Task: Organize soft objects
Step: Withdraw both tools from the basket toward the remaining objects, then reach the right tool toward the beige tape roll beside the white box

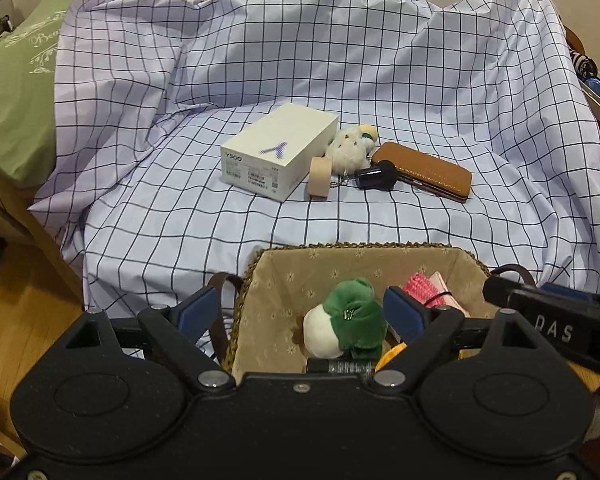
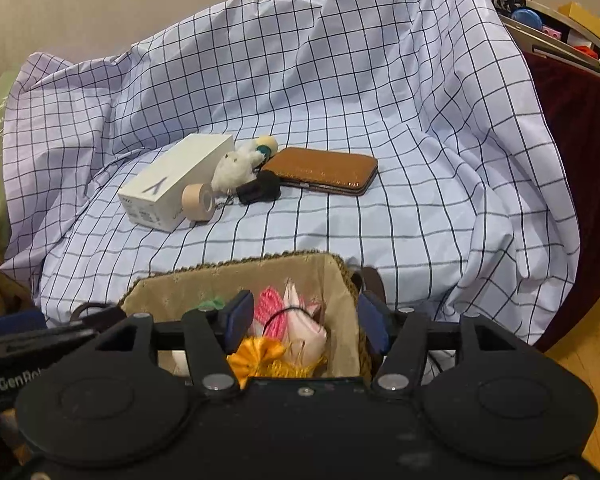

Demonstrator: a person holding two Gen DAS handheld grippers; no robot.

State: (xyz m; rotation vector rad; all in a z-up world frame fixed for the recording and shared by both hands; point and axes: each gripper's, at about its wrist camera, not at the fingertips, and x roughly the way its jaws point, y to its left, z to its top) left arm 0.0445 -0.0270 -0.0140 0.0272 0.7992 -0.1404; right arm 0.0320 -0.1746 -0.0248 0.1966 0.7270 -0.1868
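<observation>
Green plush (image 1: pixel 350 320) sits in basket (image 1: pixel 260 280), between left gripper (image 1: pixel 300 312) fingers, which stand apart, not touching it. Right gripper (image 2: pixel 306 322) fingers apart over basket (image 2: pixel 340 272); pink cloth (image 2: pixel 300 320) and yellow item (image 2: pixel 256 356) between them. Beyond fingertips on checked sheet (image 1: pixel 380 80): white plush (image 1: pixel 350 146), box (image 1: pixel 278 150), tape roll (image 1: pixel 320 176), brown case (image 1: pixel 424 170).

Bare checked bedsheet (image 1: pixel 148 216) lies open between the woven fabric-lined basket (image 1: pixel 284 276) and a tight cluster: white cardboard box (image 1: pixel 278 152), beige tape roll (image 1: pixel 320 178), white fluffy plush (image 1: pixel 350 148), black fob (image 1: pixel 376 176), brown leather wallet (image 1: pixel 428 170), all touching.
</observation>
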